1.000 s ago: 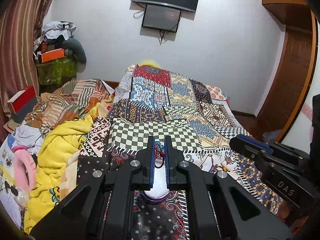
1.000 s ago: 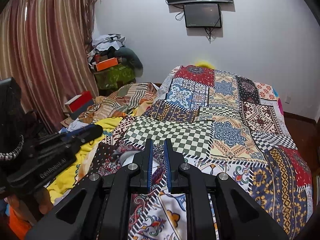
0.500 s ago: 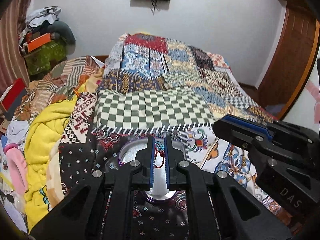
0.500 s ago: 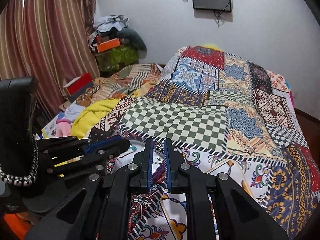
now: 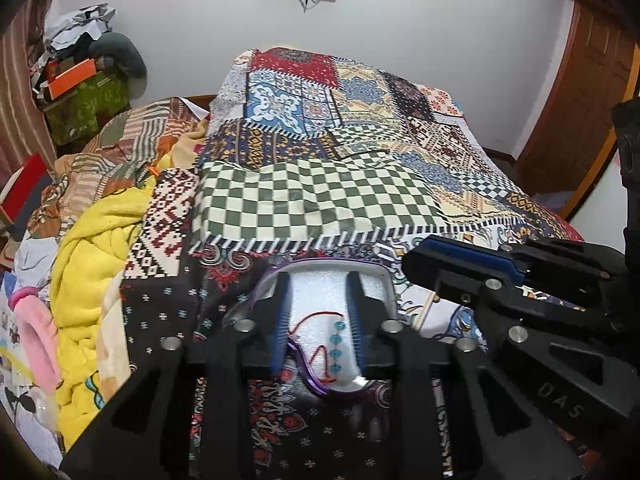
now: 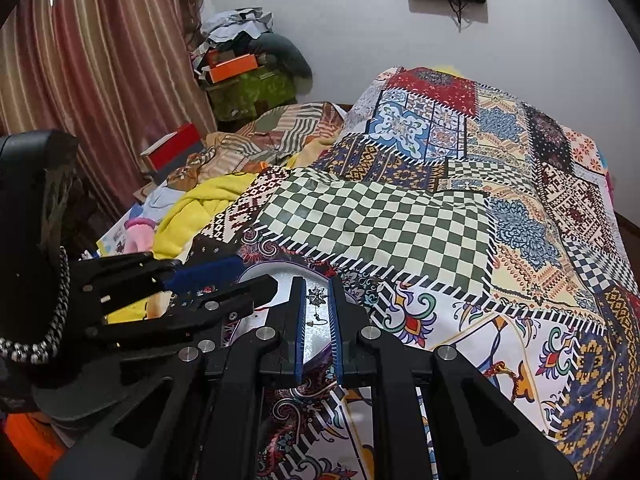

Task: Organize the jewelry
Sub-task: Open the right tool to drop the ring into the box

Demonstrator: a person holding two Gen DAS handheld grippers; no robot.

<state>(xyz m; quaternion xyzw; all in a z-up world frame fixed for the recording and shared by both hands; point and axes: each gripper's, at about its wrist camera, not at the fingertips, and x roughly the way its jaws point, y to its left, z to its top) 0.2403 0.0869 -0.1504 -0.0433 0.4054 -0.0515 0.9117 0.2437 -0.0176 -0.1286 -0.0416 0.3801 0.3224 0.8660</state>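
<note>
Two black handheld grippers with blue finger pads hovered over a purple-rimmed tray lined with white foam, which sat on a patchwork bedspread. The left gripper had its fingers spread wide, and between them a red-corded bracelet with turquoise beads lay loose on the foam, touching neither pad. The right gripper stood just beside it, at the tray's right edge, its fingers narrowly parted; a small silver star-shaped earring hung in the gap, and whether the pads pinched it could not be told. Off to the left, a yellow blanket lay bunched beside the bedspread.
</note>
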